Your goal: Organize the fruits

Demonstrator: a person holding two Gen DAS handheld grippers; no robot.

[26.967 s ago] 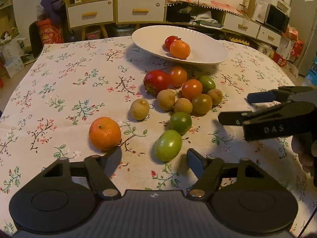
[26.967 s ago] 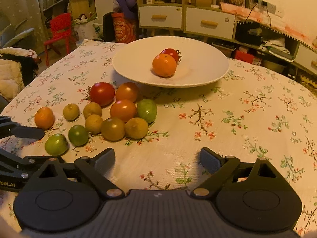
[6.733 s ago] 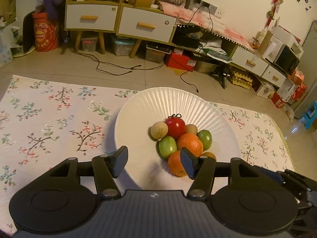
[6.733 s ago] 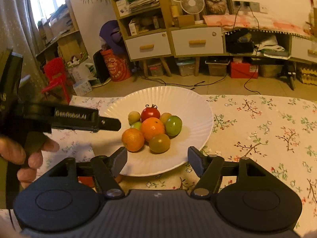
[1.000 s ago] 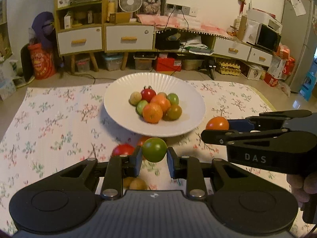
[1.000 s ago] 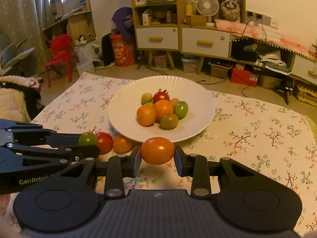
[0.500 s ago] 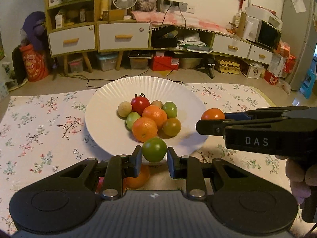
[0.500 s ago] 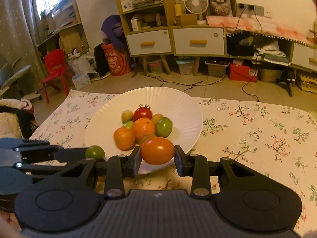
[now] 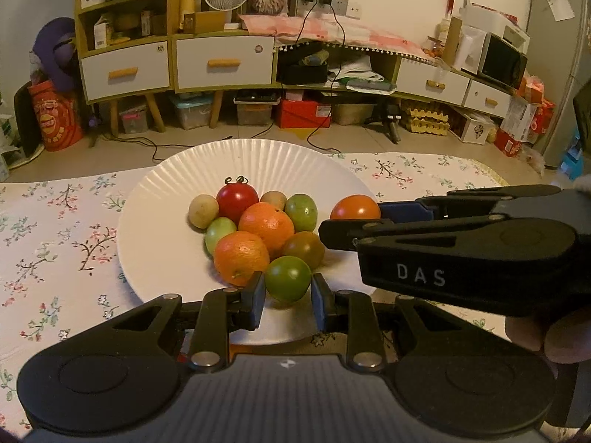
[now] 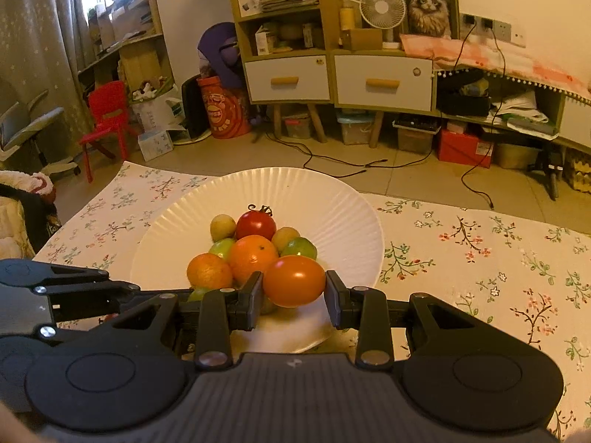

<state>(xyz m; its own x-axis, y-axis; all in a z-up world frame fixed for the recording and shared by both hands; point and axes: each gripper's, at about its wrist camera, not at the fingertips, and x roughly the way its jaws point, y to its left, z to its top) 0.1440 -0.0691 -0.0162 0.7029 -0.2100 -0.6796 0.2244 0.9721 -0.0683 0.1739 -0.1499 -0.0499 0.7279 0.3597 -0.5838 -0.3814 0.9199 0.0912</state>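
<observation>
Plate [image 9: 159, 199]: one
Oranges [image 9: 241, 257]: two
Red tomato [image 9: 237, 199]: one
Green tomatoes [image 9: 301, 212]: three; one gripped
Tan round fruits [image 9: 201, 211]: two
Orange tomato [image 10: 294, 280]: one; gripped
Brownish tomato [image 9: 303, 249]: one

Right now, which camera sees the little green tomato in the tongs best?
The left wrist view: the green tomato sits whole between the left tongs, over the white plate. The right wrist view shows only a green sliver behind black gripper parts.
</observation>
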